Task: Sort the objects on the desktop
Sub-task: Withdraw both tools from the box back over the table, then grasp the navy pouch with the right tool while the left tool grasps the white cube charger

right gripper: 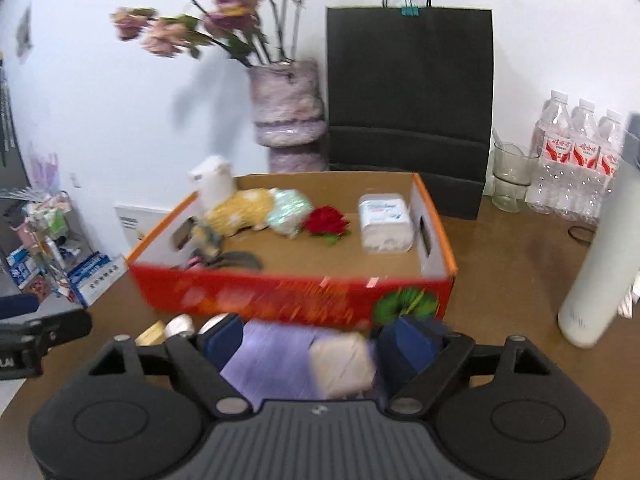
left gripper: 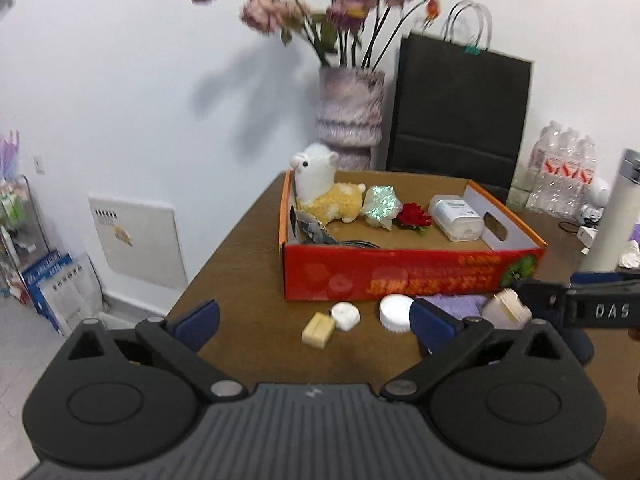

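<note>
Red and orange cardboard forms the open box sitting on the brown wooden table. Inside it lie a white-and-yellow alpaca plush at the far left corner, an iridescent wrapped bundle just beside it, a red rose, and a white tissue pack near the right wall. A dark tangle of cable rests against the box's near left corner.

In front of the box, on the table, sit a tan block, a small white lump touching it, a white ribbed round lid, a lilac cloth and a beige boxy item partly on the cloth.

The left gripper is spread wide above the near table edge, with the tan block and white lump between its blue pads, nothing held. The right gripper is also spread wide, low over the lilac cloth and the beige item, which lie between its fingers; blur hides whether the pads touch either.

Behind the box stand a mauve vase of dried flowers, a black paper bag, a pack of water bottles, a glass cup and a tall white flask.
</note>
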